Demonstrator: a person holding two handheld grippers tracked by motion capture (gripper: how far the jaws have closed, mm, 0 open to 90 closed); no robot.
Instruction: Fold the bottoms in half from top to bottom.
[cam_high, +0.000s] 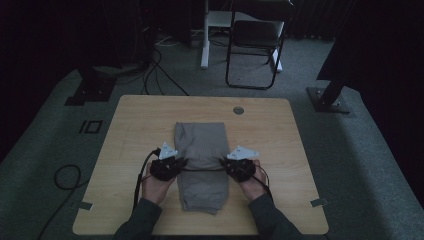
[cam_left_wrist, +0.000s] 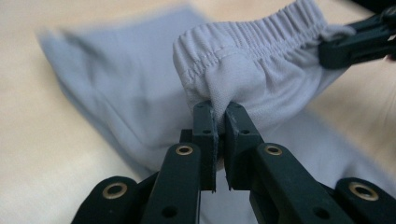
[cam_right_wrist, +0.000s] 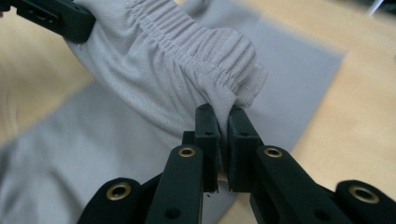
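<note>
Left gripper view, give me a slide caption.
Left hand-held gripper pinching the grey trousers' elastic waistband above the wooden table.

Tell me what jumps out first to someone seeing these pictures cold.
A grey pair of elastic-waist trousers lies lengthwise at the middle of the wooden table. The left gripper and the right gripper each pinch an end of the gathered waistband, lifting it off the fabric beneath. Past the table's far edge, a folding chair stands on the carpet.
</note>
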